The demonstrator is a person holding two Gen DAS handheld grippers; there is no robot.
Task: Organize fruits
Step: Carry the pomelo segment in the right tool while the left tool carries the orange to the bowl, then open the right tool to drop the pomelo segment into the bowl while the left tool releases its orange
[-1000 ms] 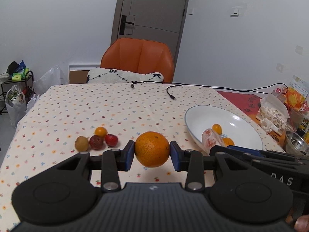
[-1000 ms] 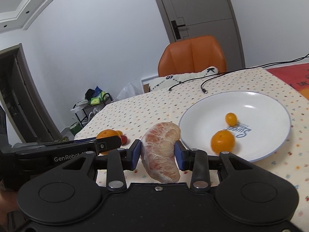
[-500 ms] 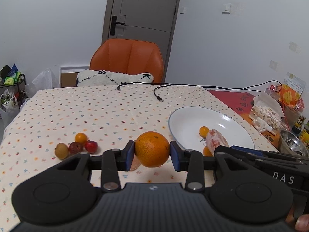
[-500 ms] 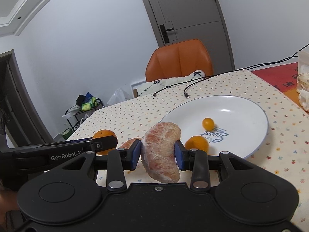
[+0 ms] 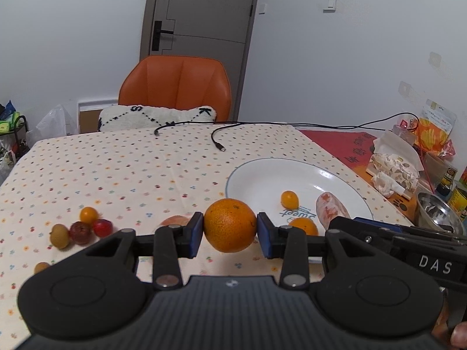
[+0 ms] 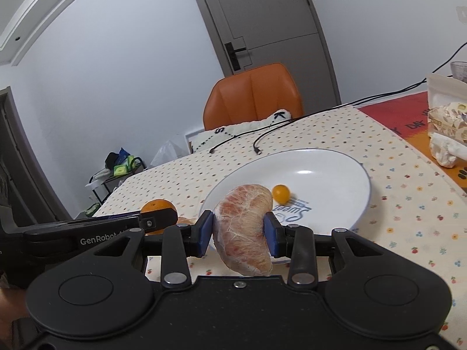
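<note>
"GenRobot" marks the left gripper (image 5: 230, 234), "DAS" the right gripper (image 6: 238, 233), "Sweet" the plate (image 5: 262, 175). Left clamps the orange (image 5: 230, 225), right the pomelo segment (image 6: 244, 227), both now nearer over the plate's near rim than before.

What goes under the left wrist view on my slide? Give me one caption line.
Left gripper clamps an orange above the floral tablecloth, beside the white plate.
</note>
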